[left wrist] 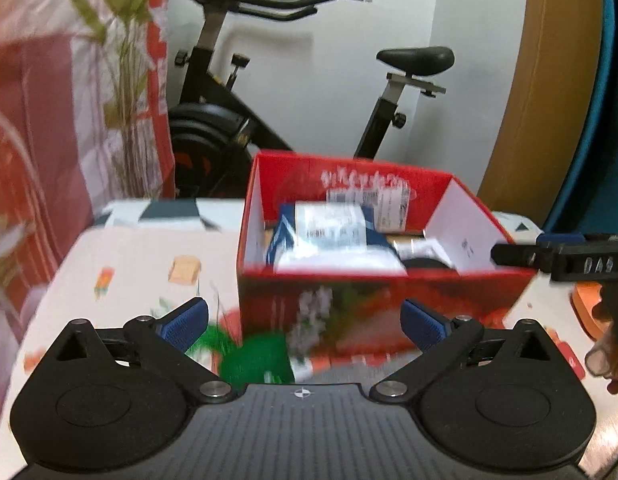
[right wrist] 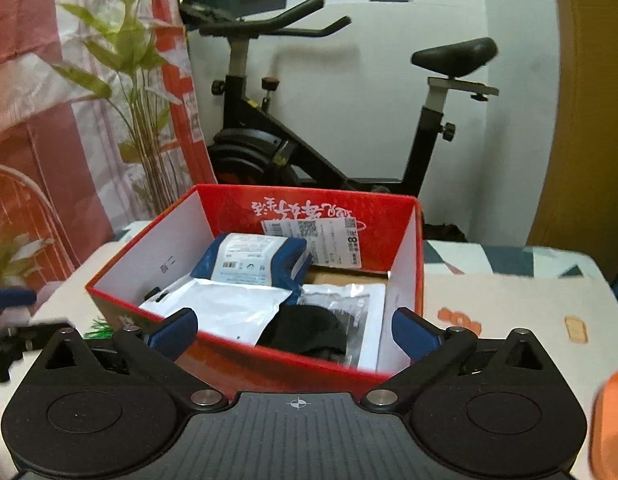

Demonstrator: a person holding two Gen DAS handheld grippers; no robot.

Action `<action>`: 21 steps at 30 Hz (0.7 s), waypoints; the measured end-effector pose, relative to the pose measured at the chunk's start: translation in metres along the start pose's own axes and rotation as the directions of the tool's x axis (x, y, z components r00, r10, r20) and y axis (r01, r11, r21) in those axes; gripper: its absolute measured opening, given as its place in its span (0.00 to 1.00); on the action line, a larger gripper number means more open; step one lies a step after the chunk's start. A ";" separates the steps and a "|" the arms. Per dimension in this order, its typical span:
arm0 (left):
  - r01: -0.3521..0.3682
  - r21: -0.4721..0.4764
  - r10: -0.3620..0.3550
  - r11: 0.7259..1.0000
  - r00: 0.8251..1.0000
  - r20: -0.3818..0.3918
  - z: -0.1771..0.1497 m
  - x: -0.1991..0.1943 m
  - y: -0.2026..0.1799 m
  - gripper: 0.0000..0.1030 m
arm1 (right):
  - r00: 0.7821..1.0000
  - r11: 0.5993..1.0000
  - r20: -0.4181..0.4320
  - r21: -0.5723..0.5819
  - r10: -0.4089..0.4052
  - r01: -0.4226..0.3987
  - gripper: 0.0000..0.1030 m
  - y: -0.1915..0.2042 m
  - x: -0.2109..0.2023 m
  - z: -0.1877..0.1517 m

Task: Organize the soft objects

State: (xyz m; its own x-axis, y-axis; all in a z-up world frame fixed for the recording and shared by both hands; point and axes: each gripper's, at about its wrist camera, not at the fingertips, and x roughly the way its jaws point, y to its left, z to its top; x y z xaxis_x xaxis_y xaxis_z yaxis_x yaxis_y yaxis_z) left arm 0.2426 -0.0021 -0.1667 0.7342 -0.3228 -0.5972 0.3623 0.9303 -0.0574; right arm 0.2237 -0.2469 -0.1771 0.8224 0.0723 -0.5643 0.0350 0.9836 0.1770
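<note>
Right wrist view showed our red cardboard box [right wrist: 269, 356] already holding white pouches [right wrist: 225, 308], a blue packet [right wrist: 249, 258] and a black bundle [right wrist: 305, 330], so we judged the task nearly done, left gripper [left wrist: 305, 322] and right gripper [right wrist: 295, 332] both spread wide, empty.

An exercise bike [right wrist: 309, 128] is seen in the upper middle of the frame, set against a white wall [right wrist: 369, 80], its black saddle [right wrist: 455, 56] at the upper right. A leafy plant [right wrist: 129, 72] is shown at the upper left, before a red and white patterned curtain [right wrist: 25, 92]. A printed tablecloth [right wrist: 509, 312] is spread across the lower frame. A tan curved surface [left wrist: 557, 80] is seen at the right edge.
</note>
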 end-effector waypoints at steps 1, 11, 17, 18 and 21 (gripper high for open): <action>0.001 -0.007 -0.001 1.000 1.000 -0.008 -0.008 -0.002 0.000 1.00 | 1.000 1.000 0.009 0.016 0.004 -0.004 1.00 -0.002 -0.004 -0.004; -0.004 -0.114 -0.012 0.993 0.990 -0.138 -0.084 -0.001 0.002 1.00 | 0.999 0.997 0.033 0.078 0.007 -0.010 0.99 -0.021 -0.011 -0.068; 0.017 -0.131 -0.040 0.991 0.983 -0.179 -0.099 0.009 -0.004 0.97 | 0.999 0.999 0.023 -0.024 0.048 -0.048 0.95 -0.008 -0.009 -0.112; 0.022 -0.135 -0.046 0.991 0.983 -0.180 -0.100 0.010 -0.005 0.96 | 0.998 0.998 0.017 -0.031 0.055 -0.055 0.93 -0.007 -0.008 -0.119; 0.032 -0.144 -0.059 0.989 0.980 -0.190 -0.103 0.016 -0.007 0.89 | 0.996 0.997 -0.018 -0.012 0.082 -0.082 0.85 -0.007 -0.003 -0.135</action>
State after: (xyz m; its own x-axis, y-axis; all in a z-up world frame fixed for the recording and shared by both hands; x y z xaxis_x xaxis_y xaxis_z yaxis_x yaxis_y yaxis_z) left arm 0.1930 0.0043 -0.2587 0.5891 -0.3380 -0.7339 0.2991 0.9350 -0.1905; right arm 0.1448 -0.2316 -0.2853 0.8122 0.1555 -0.5623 -0.0397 0.9763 0.2127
